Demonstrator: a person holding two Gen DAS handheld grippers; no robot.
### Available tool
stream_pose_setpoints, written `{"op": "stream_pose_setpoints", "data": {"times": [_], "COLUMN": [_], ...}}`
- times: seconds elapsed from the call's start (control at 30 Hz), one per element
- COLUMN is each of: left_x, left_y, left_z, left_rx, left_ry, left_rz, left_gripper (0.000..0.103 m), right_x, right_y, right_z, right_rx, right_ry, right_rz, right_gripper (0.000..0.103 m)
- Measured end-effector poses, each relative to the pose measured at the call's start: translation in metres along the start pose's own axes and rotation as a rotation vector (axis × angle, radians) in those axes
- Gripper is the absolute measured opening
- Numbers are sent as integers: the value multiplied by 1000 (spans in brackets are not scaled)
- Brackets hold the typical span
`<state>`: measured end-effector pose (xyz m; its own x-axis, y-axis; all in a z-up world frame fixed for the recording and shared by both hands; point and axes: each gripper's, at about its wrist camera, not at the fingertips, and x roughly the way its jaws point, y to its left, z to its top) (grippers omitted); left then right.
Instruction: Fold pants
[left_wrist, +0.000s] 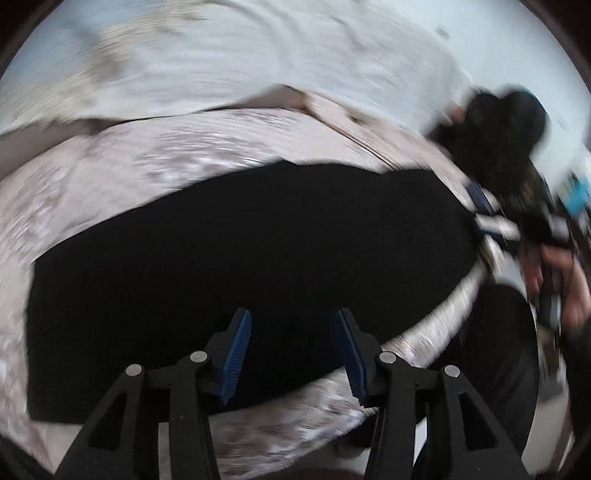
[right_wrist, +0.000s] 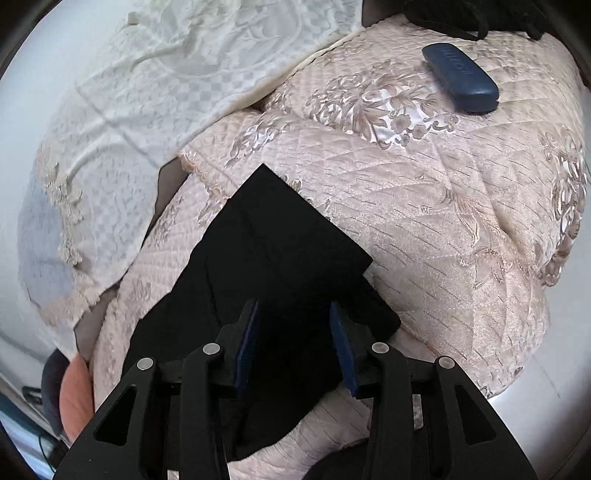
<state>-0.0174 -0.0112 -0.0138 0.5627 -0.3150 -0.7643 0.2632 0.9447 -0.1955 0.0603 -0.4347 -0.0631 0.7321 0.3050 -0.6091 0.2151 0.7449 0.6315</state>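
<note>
Left claw (left_wrist: 291, 354): bottom centre of the left wrist view, blue-padded fingers spread apart, nothing between them; released. It hangs above the near edge of the pants; contact cannot be told.
Right claw (right_wrist: 293, 345): bottom centre of the right wrist view, fingers likewise apart, nothing pinched; released. Black cloth fills the gap behind it.
Pants (left_wrist: 229, 266): black, lying flat on the quilted cover. In the left wrist view they form a long dark band across the middle of the frame, from lower left to centre right. In the right wrist view (right_wrist: 280, 258) they rise from the bottom centre to a squared corner at frame centre, with layered straight edges on the right side.
Quilted cover (right_wrist: 443, 206): pale pink, diamond stitching, floral pattern; lies under and around the pants on all visible sides. Left wrist view heavily blurred here.
Other claw seen from left wrist view: a blurred dark device with a hand at the centre-right edge, at the right end of the pants; details unreadable.
Blue case (right_wrist: 460, 77): dark blue, oblong, resting on the cover in the upper right of the right wrist view, well apart from the pants.
White cloth (right_wrist: 177, 81): checkered weave, upper left of the right wrist view, beyond the cover.
</note>
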Motion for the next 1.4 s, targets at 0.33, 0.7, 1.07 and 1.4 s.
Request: {"op": "stream_pose_setpoints", "data": {"times": [0.33, 0.7, 1.07, 1.4], "left_x": [15, 14, 15, -7], "left_y": [-31, -38, -25, 0], "left_z": [-9, -3, -14, -16], "left_rx": [236, 296, 207, 51], "left_ry": [33, -22, 44, 53], "left_rz": [14, 47, -67, -191], "left_gripper": [54, 7, 7, 12], "right_x": [-7, -2, -21, -43], "right_y": [3, 1, -17, 7], "right_z": [-4, 5, -18, -25], "right_rx": [-2, 15, 79, -126], "right_ry": [-5, -64, -50, -70], "right_rz": [-17, 16, 5, -170], "right_gripper": [40, 17, 9, 22]}}
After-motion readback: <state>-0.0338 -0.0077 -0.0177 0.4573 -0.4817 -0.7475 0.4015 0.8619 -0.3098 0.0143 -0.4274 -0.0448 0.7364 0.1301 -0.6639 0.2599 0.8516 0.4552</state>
